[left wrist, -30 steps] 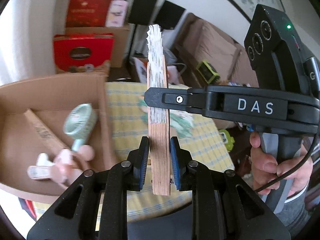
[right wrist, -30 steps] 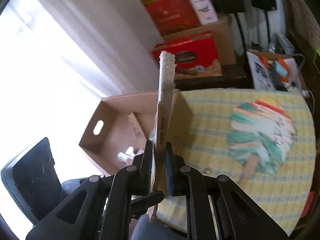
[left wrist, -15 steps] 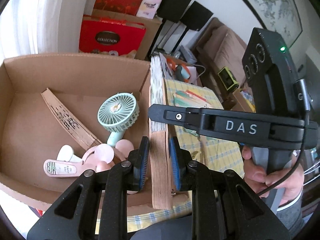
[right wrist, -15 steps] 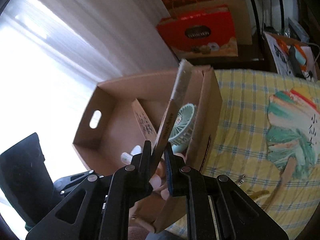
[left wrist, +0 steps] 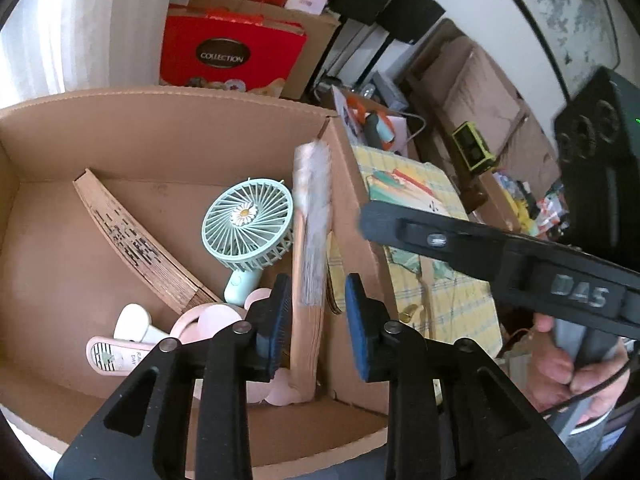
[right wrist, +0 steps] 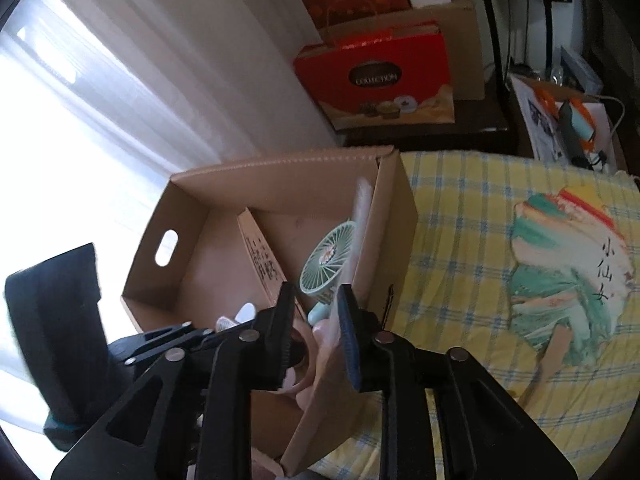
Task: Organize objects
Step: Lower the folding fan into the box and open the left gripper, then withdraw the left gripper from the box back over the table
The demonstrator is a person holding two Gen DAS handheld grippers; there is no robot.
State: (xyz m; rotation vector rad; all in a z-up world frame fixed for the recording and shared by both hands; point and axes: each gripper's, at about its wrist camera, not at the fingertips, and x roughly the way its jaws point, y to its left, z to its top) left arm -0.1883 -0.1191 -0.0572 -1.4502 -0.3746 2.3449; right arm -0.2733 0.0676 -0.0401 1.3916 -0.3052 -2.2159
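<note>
fan: folded wooden hand fan with white feather edge point(left wrist: 308, 248), in brown cardboard box point(left wrist: 168, 120), leaning on wall at 3 o'clock
left gripper point(left wrist: 316, 322): jaws just opened, pads clear
right gripper point(right wrist: 316, 334): just released
change: fan was clamped upright above yellow-checked surface point(right wrist: 460, 216)

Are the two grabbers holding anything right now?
No. The folded fan stands in the box against its wall. The left gripper and right gripper have just been opening; their pads are off it.
</note>
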